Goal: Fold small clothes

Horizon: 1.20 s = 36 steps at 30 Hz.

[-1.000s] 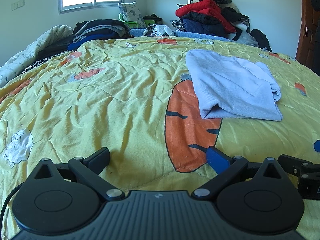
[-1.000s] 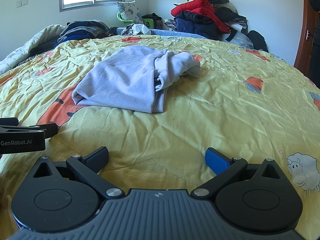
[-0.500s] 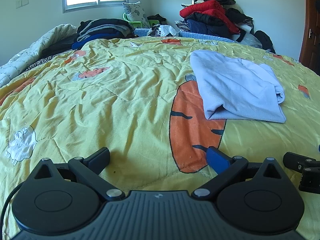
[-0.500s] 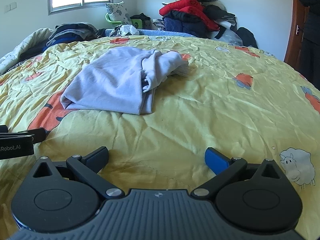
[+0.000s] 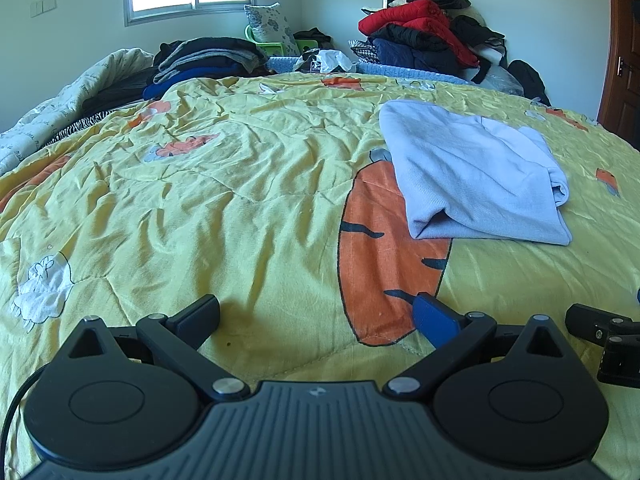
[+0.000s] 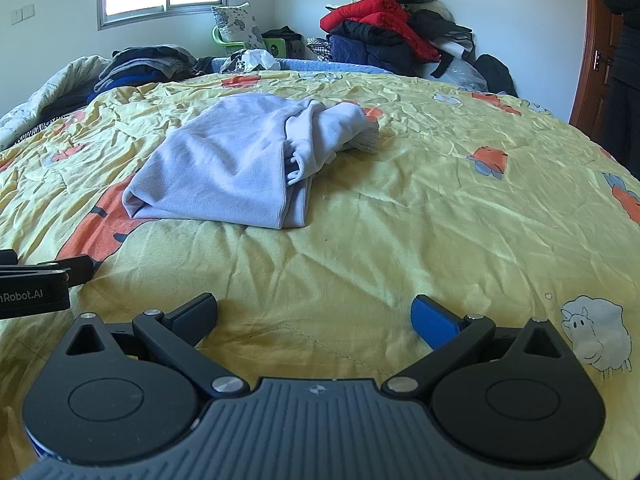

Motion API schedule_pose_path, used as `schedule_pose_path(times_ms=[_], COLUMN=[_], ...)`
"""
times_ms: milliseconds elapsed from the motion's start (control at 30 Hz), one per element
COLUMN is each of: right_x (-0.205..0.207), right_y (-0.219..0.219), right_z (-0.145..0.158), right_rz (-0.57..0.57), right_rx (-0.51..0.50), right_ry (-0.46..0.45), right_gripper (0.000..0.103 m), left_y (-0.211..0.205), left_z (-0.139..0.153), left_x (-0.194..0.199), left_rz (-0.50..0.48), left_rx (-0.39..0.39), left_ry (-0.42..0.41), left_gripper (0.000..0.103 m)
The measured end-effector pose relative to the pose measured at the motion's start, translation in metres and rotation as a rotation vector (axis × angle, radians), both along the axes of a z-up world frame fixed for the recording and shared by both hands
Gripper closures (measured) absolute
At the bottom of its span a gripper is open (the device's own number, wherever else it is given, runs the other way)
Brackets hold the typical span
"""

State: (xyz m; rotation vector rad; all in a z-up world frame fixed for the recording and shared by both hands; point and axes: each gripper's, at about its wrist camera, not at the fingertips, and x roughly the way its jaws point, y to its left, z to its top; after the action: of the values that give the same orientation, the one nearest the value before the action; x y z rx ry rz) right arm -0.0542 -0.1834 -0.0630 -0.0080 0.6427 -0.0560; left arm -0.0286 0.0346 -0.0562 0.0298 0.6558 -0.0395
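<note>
Fingers (image 5: 200,316) of both grippers are spreading wide, gripping nothing; pale lilac garment (image 6: 236,160) is lying loosely folded, bunched along its right edge, centre-left on the yellow bedspread (image 6: 420,208).

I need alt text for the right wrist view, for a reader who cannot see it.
A partly folded light lavender knit garment lies on a yellow cartoon-print quilt, ahead and left of the open, empty right gripper. The left gripper shows at the left edge; piled clothes sit against the far wall.
</note>
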Motion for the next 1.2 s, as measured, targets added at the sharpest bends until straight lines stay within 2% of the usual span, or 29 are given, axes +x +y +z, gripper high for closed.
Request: schedule_pose_path(times_ms=[333, 467, 600, 667, 1200], right_x=[0.002, 0.003, 0.008, 0.011, 0.008], right_y=[-0.006, -0.012, -0.001, 0.000, 0.003], right_z=[0.004, 0.003, 0.001, 0.001, 0.000], right_rz=[0.013, 0.022, 0.055, 0.070, 0.046], right_rx=[-0.006, 0.031, -0.027, -0.022, -0.008], right_ry=[0.009, -0.008, 0.000, 0.002, 0.001], right_gripper=[0.001, 0.000, 0.000, 0.000, 0.000], left_y=[0.000, 0.000, 0.001, 0.001, 0.000], left_z=[0.001, 0.001, 0.000, 0.000, 0.000], left_x=[-0.001, -0.001, -0.001, -0.001, -0.001], left_rz=[0.005, 0.013, 0.010, 0.010, 0.010], left_rx=[-0.001, -0.004, -0.002, -0.002, -0.002], left_ry=[-0.001, -0.001, -0.001, 0.000, 0.000], left_gripper=[0.000, 0.000, 0.000, 0.000, 0.000])
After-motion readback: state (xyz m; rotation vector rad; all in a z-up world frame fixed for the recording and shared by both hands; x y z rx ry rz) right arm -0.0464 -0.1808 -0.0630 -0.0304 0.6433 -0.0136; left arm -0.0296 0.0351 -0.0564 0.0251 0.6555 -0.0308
